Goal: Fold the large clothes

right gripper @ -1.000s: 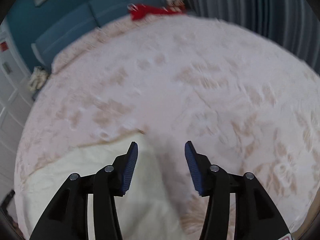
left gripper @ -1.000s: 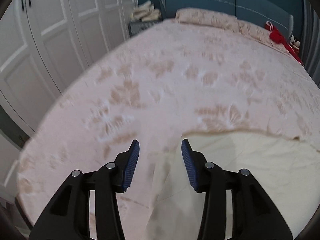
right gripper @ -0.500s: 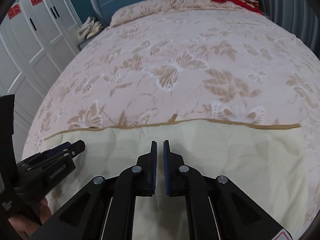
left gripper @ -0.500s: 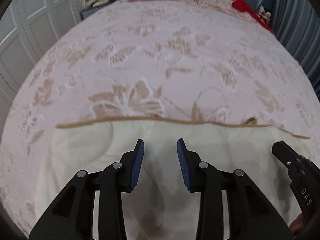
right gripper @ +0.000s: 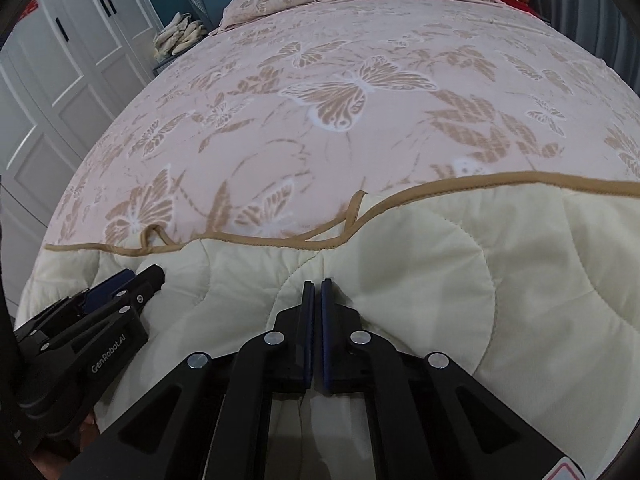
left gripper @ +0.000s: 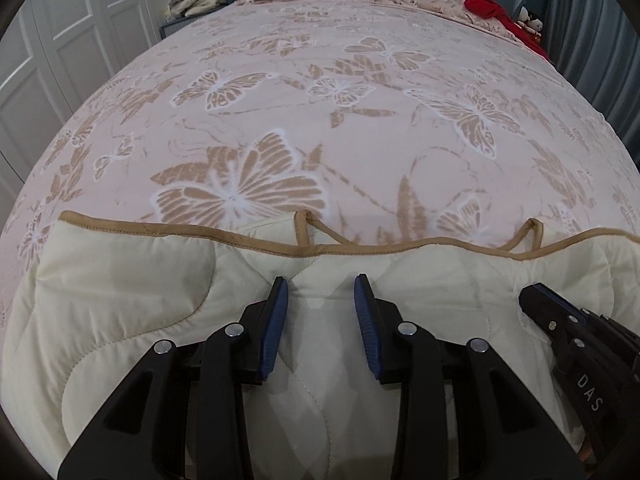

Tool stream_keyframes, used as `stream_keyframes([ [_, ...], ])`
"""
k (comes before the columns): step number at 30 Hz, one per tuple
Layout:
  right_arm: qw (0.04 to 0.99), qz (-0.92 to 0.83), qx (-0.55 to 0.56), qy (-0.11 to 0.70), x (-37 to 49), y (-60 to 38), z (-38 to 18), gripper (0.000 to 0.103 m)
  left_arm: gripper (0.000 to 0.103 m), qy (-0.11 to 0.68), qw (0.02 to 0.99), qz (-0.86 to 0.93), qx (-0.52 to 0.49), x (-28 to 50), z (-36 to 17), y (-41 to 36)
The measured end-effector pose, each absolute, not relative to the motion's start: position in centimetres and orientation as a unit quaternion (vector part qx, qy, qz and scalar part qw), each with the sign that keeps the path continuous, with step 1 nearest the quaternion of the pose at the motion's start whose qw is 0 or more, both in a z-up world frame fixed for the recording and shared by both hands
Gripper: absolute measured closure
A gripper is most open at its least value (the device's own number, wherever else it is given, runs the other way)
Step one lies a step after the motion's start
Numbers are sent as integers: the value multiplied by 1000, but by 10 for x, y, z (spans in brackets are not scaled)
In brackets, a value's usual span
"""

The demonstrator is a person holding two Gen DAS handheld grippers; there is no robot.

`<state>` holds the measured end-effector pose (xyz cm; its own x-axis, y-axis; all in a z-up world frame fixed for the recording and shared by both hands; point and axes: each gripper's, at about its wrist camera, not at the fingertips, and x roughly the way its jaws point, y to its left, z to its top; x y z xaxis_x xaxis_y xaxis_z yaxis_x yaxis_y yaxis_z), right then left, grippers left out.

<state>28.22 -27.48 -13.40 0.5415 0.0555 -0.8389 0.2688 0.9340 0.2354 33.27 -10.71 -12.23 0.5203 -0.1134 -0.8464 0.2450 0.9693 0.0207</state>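
Cream quilt (left gripper: 120, 300) lies on the butterfly-patterned bed (left gripper: 320, 100); right tongs (right gripper: 316, 286) are pinched tight on its fabric, left tongs (left gripper: 320, 286) sit part-open astride a raised fold.

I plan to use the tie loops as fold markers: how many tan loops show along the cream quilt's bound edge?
2. One tan loop sits left of centre on the quilt's edge, another further right. More may lie out of view.
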Motion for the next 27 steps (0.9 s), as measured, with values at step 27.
stream_keyframes([
  [27,878,-74,144,450,290,-267,-146,103,70,436,890,-82,109,325,-135,-120],
])
